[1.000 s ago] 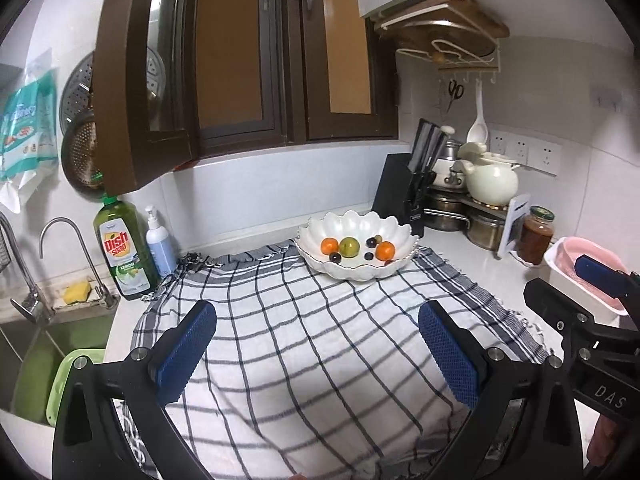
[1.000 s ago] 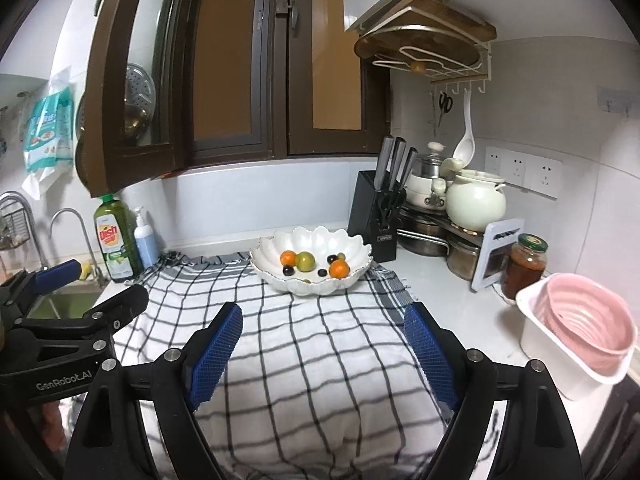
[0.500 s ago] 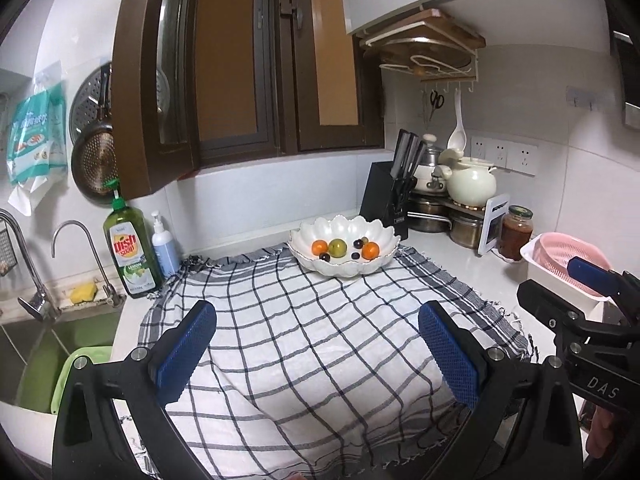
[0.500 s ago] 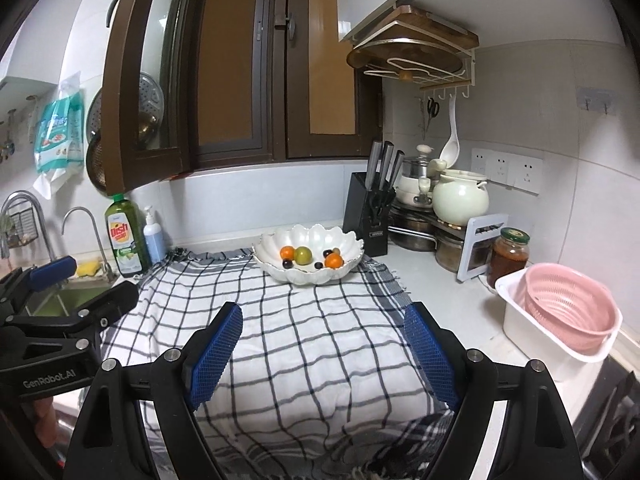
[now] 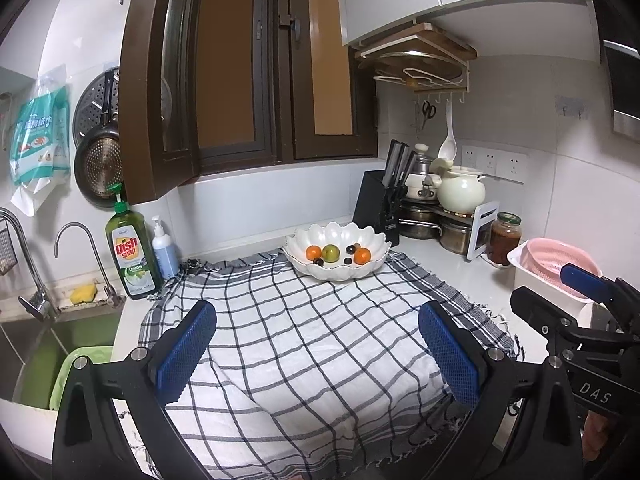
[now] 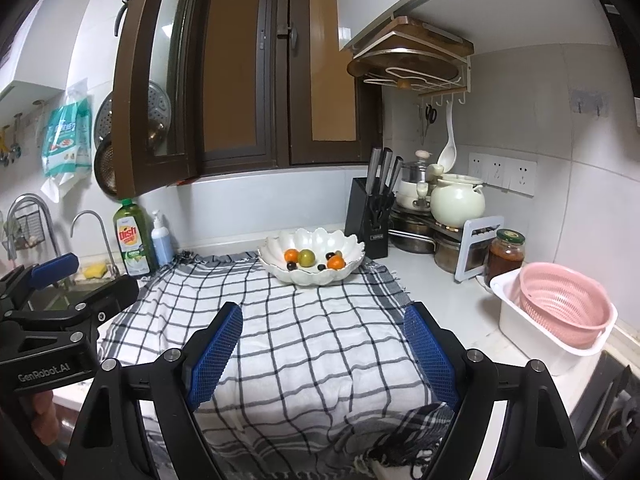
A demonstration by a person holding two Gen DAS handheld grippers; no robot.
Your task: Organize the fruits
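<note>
The left gripper (image 5: pixel 318 354) has its jaws spread wide, the blue pads (image 5: pixel 186 350) well apart with only the cloth (image 5: pixel 304 340) showing between them; it holds nothing and touches nothing. The right gripper (image 6: pixel 324 356) is the same: jaws wide, blue pads (image 6: pixel 430 354) far apart, nothing gripped. Both hover above the near part of the cloth, well short of the bowl (image 5: pixel 337 250). In the left view the right gripper shows at the right edge, and in the right view the left gripper (image 6: pixel 56 300) shows at the left edge, so the two are held side by side.

The bowl is white with a scalloped rim and sits on the far edge of the black-and-white checked cloth, near the back wall and just beside the knife block (image 5: pixel 380 210). Inside lie two orange fruits (image 5: pixel 313 253), one at the left and one at the right, a round green fruit (image 5: pixel 331 252) between them, and a few small dark fruits (image 5: pixel 351 249) scattered around. All the fruit is in the bowl; none lies on the cloth.

The cloth covers the middle of the counter and hangs over its front edge. To the left stand a dish soap bottle (image 5: pixel 128 256) and a pump bottle (image 5: pixel 163 248) beside the sink (image 5: pixel 28 344). To the right sit a jar (image 5: pixel 505 238) and a pink colander (image 6: pixel 564 306) in a white tub (image 6: pixel 516 320).
</note>
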